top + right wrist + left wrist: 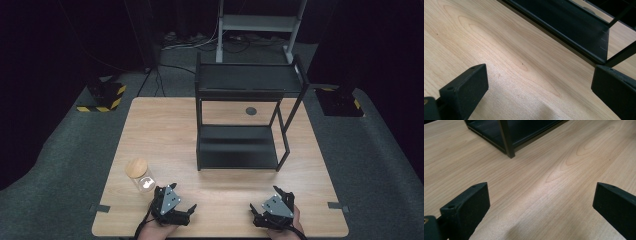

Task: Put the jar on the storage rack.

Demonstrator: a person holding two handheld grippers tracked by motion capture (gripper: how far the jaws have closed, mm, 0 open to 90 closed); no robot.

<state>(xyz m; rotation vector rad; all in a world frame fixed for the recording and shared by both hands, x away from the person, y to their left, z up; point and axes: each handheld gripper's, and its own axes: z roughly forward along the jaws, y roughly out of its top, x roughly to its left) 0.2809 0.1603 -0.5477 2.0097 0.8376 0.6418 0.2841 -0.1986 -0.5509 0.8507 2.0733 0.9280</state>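
- The glass jar (140, 179) is small, clear and round, closed by a flat, pale wooden lid; something white lies in its lower part, too small to identify.
- It stands upright near the front left corner of the wooden table (165, 130), just beside the left gripper (176, 200) and apart from it, on that gripper's outer side.
- The left gripper rests low at the front edge, a hand behind it; in the left gripper view its jaws are spread wide with only bare tabletop between them.
- The right gripper (275, 201) sits at the front edge further right, well apart from the jar; its jaws are likewise spread wide over bare wood in the right gripper view.
- A black two-tier metal shelf rack (245, 117) stands in the middle of the table, beyond both grippers; both tiers are bare.
- The tabletop is light wood with visible grain and a round dark grommet (251, 111) behind the rack.
- The table stands on grey carpet; the room around is dark, with yellow-and-black striped stand bases (103, 97) at the sides and a pale metal frame (260, 25) with cables at the back.
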